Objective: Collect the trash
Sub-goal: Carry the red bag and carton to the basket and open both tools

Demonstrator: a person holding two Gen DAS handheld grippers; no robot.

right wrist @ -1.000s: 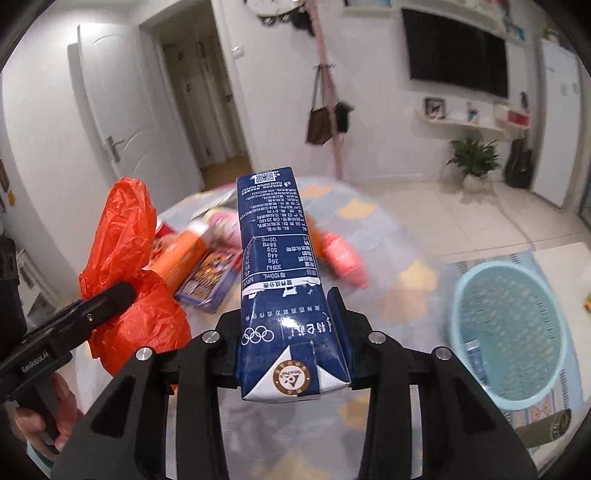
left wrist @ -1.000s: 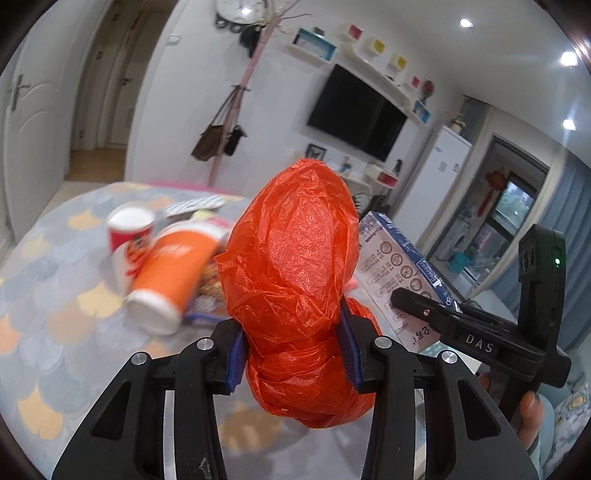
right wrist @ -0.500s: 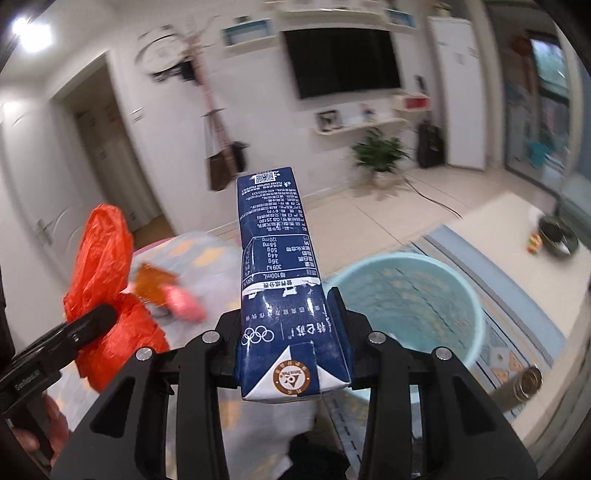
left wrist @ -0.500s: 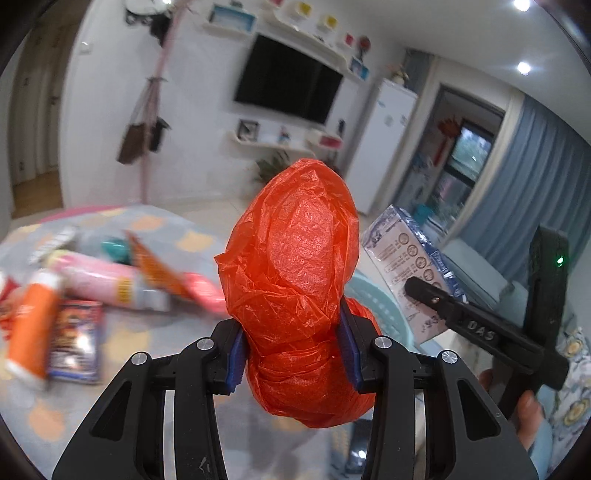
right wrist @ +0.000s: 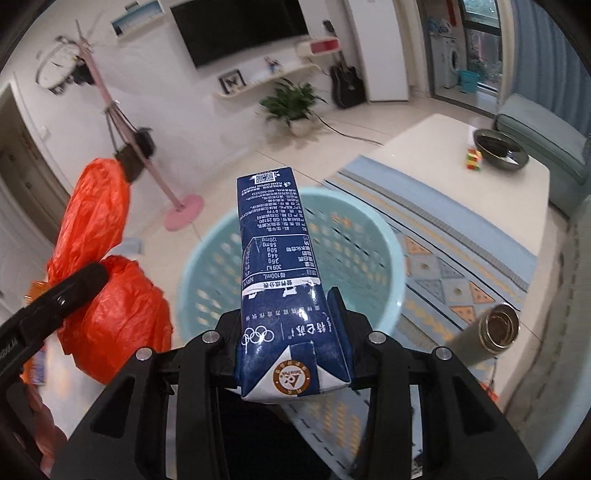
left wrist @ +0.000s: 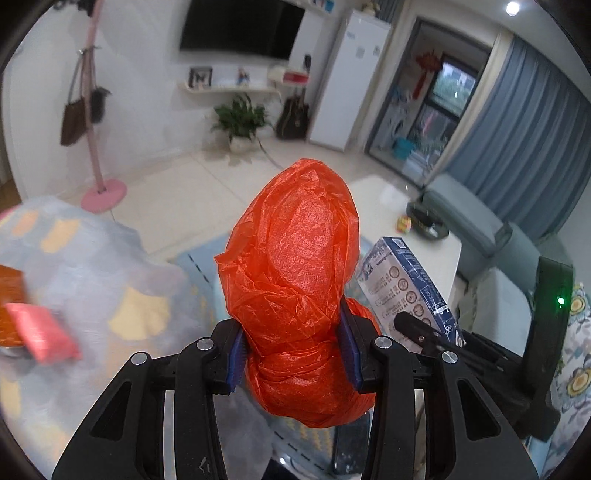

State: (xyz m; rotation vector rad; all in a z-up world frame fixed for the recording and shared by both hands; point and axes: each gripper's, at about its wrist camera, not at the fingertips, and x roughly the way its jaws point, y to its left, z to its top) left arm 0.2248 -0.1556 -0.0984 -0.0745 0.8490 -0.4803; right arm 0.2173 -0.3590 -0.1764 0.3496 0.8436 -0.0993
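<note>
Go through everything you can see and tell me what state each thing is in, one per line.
Left gripper: shut on orange bag.
Orange bag: crumpled, held aloft.
Right gripper: shut on milk carton.
Milk carton: intact, clamped lengthwise.
Laundry basket: upright, beneath carton.
Television: off.

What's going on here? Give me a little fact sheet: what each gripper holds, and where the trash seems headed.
left gripper: shut on crumpled orange plastic bag
right gripper: shut on blue milk carton
likely destination: light blue basket on the floor, right behind the carton in the right wrist view
still lying around: pink packet on the patterned tablecloth
</note>
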